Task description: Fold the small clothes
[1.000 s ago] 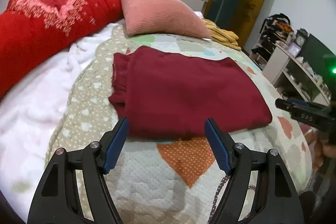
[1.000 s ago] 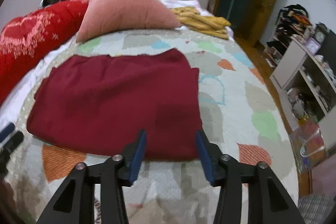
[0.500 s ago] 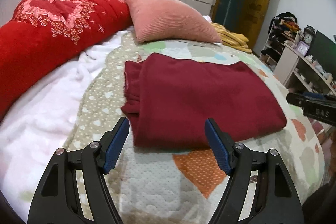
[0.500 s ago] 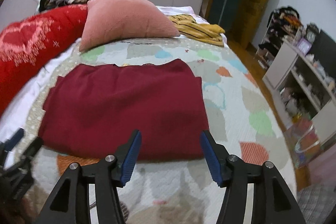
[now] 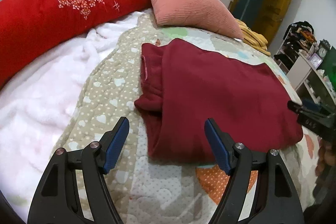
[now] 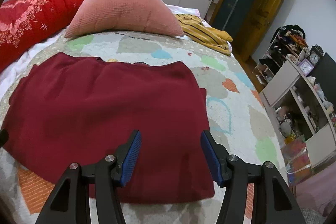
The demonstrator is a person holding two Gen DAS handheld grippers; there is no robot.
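A dark red garment (image 5: 220, 98) lies folded flat on the patterned quilt (image 5: 109, 98), with a doubled layer along its left edge. It also shows in the right wrist view (image 6: 100, 110). My left gripper (image 5: 167, 140) is open and empty, hovering over the garment's near left corner. My right gripper (image 6: 170, 150) is open and empty, above the garment's near right part. The right gripper's body shows at the right edge of the left wrist view (image 5: 313, 119).
A pink pillow (image 6: 124, 9) and a rolled red duvet (image 5: 52, 5) lie at the back and left. A white fleece blanket (image 5: 37, 87) lies left of the quilt. A yellow striped garment (image 6: 205, 35) lies behind the pillow. Shelves (image 6: 304, 102) stand right of the bed.
Both grippers have moved closer over the garment's near edge. The left view has shifted left toward the garment's left edge. The right gripper's jaws have opened wider. The garment has not moved.
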